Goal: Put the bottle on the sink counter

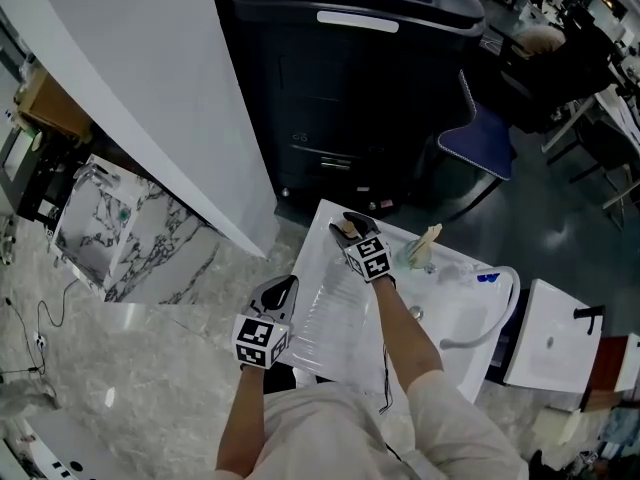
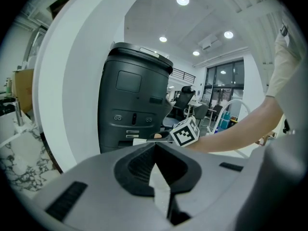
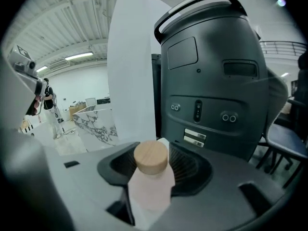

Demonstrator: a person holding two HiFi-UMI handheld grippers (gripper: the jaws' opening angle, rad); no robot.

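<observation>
A pale pink bottle (image 3: 150, 184) with a round wooden cap (image 3: 150, 157) stands upright between the jaws of my right gripper (image 3: 155, 147). The jaws stand a little apart from its sides, so the gripper is open around it. In the head view the right gripper (image 1: 350, 228) reaches to the far end of the white sink counter (image 1: 325, 328), where the bottle's cap (image 1: 344, 231) just shows. My left gripper (image 1: 284, 288) hovers at the counter's near left edge. Its fingertips meet, shut on nothing (image 2: 155, 146). The right gripper's marker cube (image 2: 185, 132) shows ahead of it.
A big black machine (image 1: 350, 78) stands right behind the counter's far end. A white curved wall (image 1: 150, 88) and a marble block (image 1: 120, 233) are to the left. The basin (image 1: 465, 313) with a curved faucet (image 1: 505, 303) lies right, a blue chair (image 1: 480, 138) beyond.
</observation>
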